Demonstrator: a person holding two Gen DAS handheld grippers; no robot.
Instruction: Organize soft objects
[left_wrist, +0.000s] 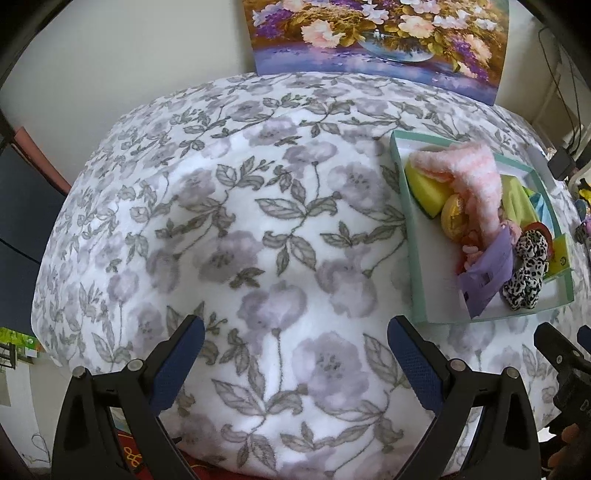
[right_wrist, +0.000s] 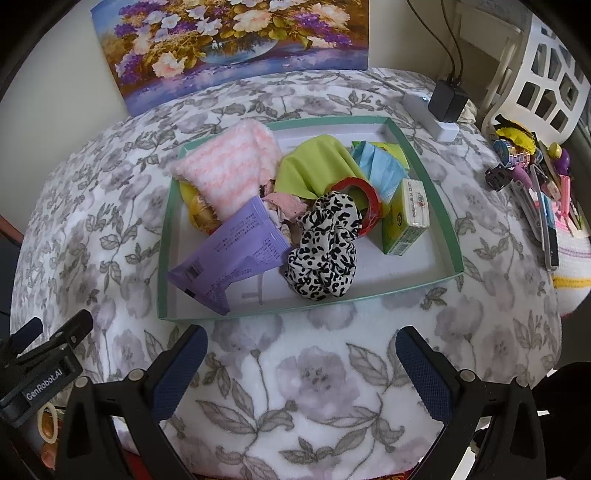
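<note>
Your left gripper (left_wrist: 295, 338) stands wide, both blue-padded fingers (left_wrist: 181, 363) spread at the bottom of the left wrist view with nothing between them, only the floral blanket (left_wrist: 229, 221) under them. The green-rimmed tray (left_wrist: 400, 221) sits at the right of that frame, up and to the right of your right-hand finger and close to it. Your other gripper's black body pokes in at the lower right corner.

Your right gripper (right_wrist: 301, 347) is wide too and grips nothing. In the right wrist view the tray (right_wrist: 452, 236) fills the middle of the frame, its near rim just above the 2 fingertips (right_wrist: 413, 350), not touching them.

Inside the tray, from upper left: a fluffy pink-and-white striped cloth (right_wrist: 225, 170) lies draped over a yellow sponge (right_wrist: 186, 192) and a gold round item (right_wrist: 201, 218). A purple packet (right_wrist: 229, 258) leans over the near left part, its lower corner resting by the near rim. A leopard-print scrunchie (right_wrist: 325, 243) lies at the near centre, straight above the gap between your fingers and the closest soft item to them. Behind it a red ring (right_wrist: 365, 206), a lime green cloth (right_wrist: 314, 166) and a light blue face mask (right_wrist: 380, 170) bunch together, with a pink crumpled fabric (right_wrist: 284, 206) in the middle. A green tissue pack (right_wrist: 406, 218) stands at the right side.

Outside the tray, at the right edge of the frame, a heap of clips and small items (right_wrist: 535, 173) lies on the blanket, well apart from your fingers. A flower painting (right_wrist: 236, 48) leans against the wall at the top.
</note>
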